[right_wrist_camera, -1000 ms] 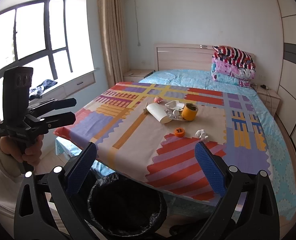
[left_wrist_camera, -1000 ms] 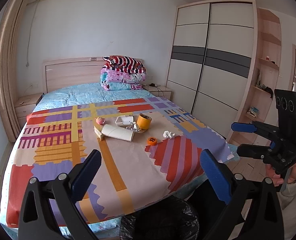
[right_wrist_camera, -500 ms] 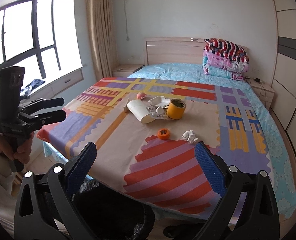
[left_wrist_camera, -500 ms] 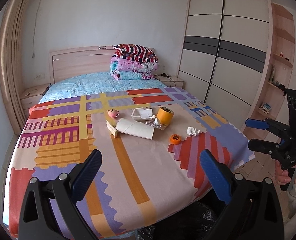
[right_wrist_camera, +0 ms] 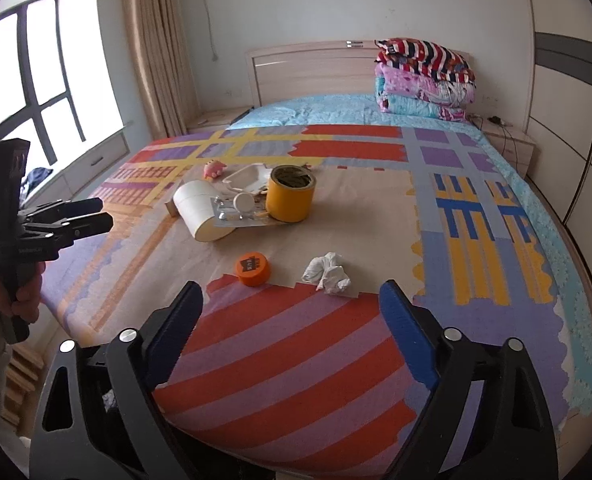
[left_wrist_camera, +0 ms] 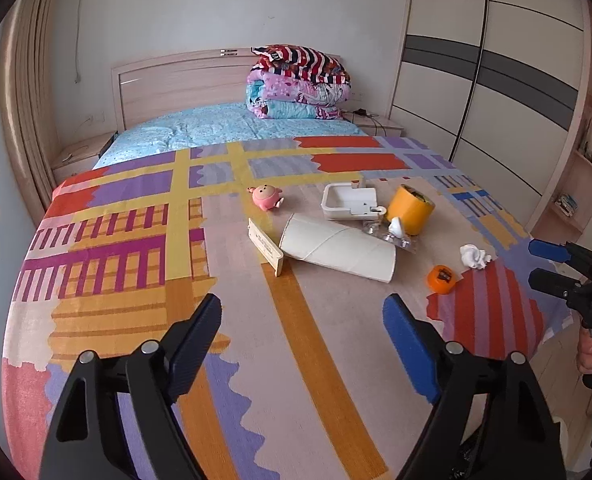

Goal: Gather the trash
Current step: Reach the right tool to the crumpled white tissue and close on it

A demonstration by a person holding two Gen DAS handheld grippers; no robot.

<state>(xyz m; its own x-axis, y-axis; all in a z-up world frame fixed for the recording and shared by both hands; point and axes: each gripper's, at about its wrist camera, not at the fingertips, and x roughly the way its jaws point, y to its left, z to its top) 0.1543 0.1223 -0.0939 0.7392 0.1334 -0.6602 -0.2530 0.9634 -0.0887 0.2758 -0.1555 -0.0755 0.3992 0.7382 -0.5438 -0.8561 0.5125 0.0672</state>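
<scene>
A crumpled white tissue (right_wrist_camera: 328,274) lies on the patterned bedcover, just ahead of my open, empty right gripper (right_wrist_camera: 291,308); it also shows in the left wrist view (left_wrist_camera: 474,256). An orange lid (right_wrist_camera: 252,269) lies to its left. Farther back lie a white paper roll (left_wrist_camera: 338,253), a clear plastic wrapper (right_wrist_camera: 235,216), a yellow tape roll (right_wrist_camera: 289,193) and a white tray (left_wrist_camera: 350,201). My left gripper (left_wrist_camera: 302,322) is open and empty over the near part of the bed, short of the paper roll.
A pink toy (left_wrist_camera: 267,197) and a wooden block (left_wrist_camera: 265,247) lie by the roll. Folded quilts (left_wrist_camera: 300,82) are stacked at the headboard. A wardrobe (left_wrist_camera: 496,80) stands right of the bed, a window (right_wrist_camera: 15,80) left. A black bin bag edge (left_wrist_camera: 466,456) shows below.
Both grippers have moved forward and up over the bed; the objects are closer and the black trash bin has dropped almost out of both views. Both jaws stay open.
</scene>
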